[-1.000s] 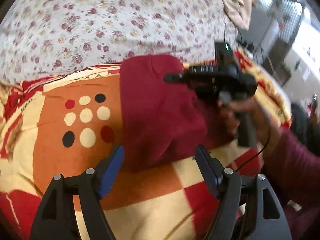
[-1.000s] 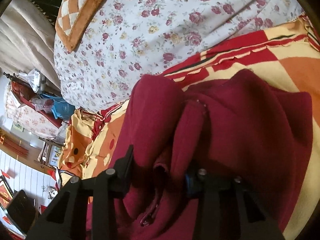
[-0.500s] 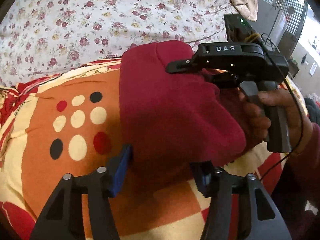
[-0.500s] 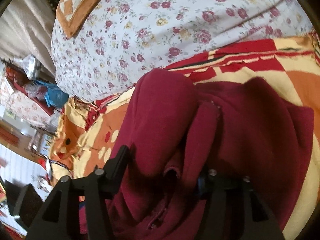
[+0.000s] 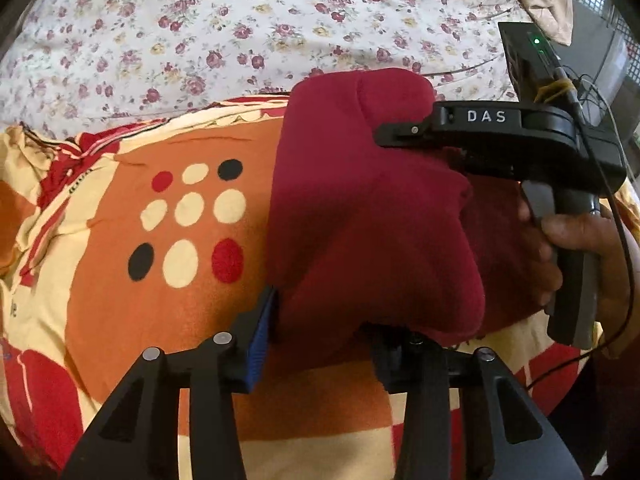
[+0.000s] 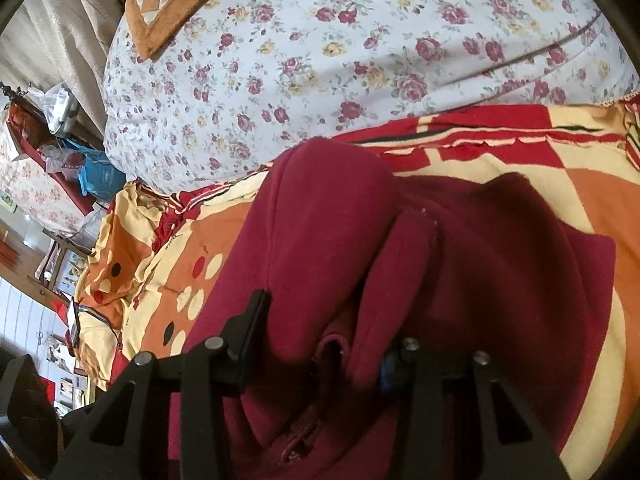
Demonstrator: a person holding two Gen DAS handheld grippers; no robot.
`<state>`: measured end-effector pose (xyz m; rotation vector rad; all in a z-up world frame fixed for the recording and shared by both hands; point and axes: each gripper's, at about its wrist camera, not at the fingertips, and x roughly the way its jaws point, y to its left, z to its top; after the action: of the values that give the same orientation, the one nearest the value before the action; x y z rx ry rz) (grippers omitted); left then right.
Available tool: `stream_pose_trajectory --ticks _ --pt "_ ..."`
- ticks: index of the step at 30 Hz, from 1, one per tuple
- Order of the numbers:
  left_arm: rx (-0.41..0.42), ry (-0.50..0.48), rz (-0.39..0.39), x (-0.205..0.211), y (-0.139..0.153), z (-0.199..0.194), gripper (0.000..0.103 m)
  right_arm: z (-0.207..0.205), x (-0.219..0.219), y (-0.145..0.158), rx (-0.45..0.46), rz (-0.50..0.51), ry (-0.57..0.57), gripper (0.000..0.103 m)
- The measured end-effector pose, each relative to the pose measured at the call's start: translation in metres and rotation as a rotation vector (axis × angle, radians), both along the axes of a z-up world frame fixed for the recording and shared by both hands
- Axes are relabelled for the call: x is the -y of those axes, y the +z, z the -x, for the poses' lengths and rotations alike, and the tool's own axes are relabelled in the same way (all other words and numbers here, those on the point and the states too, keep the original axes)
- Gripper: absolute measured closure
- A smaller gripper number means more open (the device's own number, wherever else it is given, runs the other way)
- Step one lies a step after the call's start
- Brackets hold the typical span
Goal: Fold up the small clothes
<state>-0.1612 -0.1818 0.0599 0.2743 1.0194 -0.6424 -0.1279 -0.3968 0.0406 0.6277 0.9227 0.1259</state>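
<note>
Left tool [image 5: 320,336] is closing on the maroon garment's [image 5: 372,208] near edge; right tool [image 6: 320,332] is pinching a fold, readying the lift off the blanket [image 5: 120,280].

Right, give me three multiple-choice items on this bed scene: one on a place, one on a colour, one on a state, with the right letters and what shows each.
1. Where does the dark red fleece garment lie?
A. on the orange, red and cream patterned blanket
B. on the floor
C. on a chair

2. What colour is the pad on the left gripper?
A. green
B. blue
C. white

3. How does the right gripper stand to the garment?
A. well clear of it
B. resting on the white floral sheet
C. with bunched folds of it between its fingers

Answers
1. A: the blanket shows all round the garment in both views.
2. B: a blue strip lines the finger at the garment's near edge.
3. C: the fleece folds rise between the two black fingers in the right wrist view.
</note>
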Motion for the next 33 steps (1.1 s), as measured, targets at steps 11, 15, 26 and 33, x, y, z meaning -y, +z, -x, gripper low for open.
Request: stream_pose_trajectory --ticks 11,15,26,33 --pt "0.021 -0.042 0.078 0.013 0.04 0.021 0.103 0.007 0.001 0.04 0.062 0.096 0.022 0.082" --pt "-0.005 -0.099 0.116 0.029 0.052 0.029 0.103 0.015 0.016 0.059 0.081 0.13 0.016 0.082" --pt "-0.067 -0.2 0.005 0.092 0.003 0.049 0.102 0.031 0.063 0.013 -0.068 0.225 -0.079 0.077" --pt "-0.156 -0.205 0.067 0.065 0.028 0.04 0.079 0.051 0.055 0.042 -0.051 0.27 -0.101 0.066"
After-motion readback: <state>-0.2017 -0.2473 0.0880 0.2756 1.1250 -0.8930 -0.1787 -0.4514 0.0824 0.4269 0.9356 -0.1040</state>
